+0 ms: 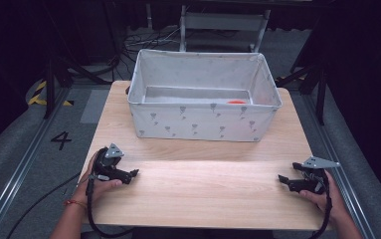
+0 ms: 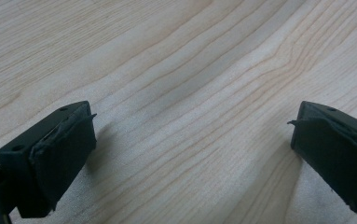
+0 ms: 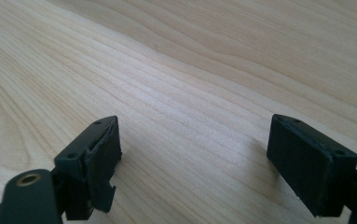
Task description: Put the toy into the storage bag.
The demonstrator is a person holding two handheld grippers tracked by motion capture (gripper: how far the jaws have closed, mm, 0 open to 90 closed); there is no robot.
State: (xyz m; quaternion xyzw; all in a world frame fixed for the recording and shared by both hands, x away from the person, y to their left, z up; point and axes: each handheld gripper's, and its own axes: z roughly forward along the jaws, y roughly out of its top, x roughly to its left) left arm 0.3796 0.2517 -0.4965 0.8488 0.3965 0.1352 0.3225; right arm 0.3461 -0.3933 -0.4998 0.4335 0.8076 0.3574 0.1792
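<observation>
The fingers of the left gripper (image 1: 132, 174) are spread wide with nothing between them, low over the pale wooden counter (image 1: 203, 191). The right gripper (image 1: 283, 180) is spread and bare too. Both look parked, so I think the next move is a reach. From above, the grey cloth box (image 1: 198, 122) sits well ahead, something small and orange (image 1: 236, 101) inside.

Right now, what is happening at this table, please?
A person holds a two-jaw gripper in each hand over a wooden table. The left gripper and the right gripper are both open, low above bare wood, with nothing between their jaws. Behind them stands a grey fabric box with a small tree print. Something orange-red lies inside it, near the front wall; I cannot tell what it is. Neither gripper touches the box.
</observation>
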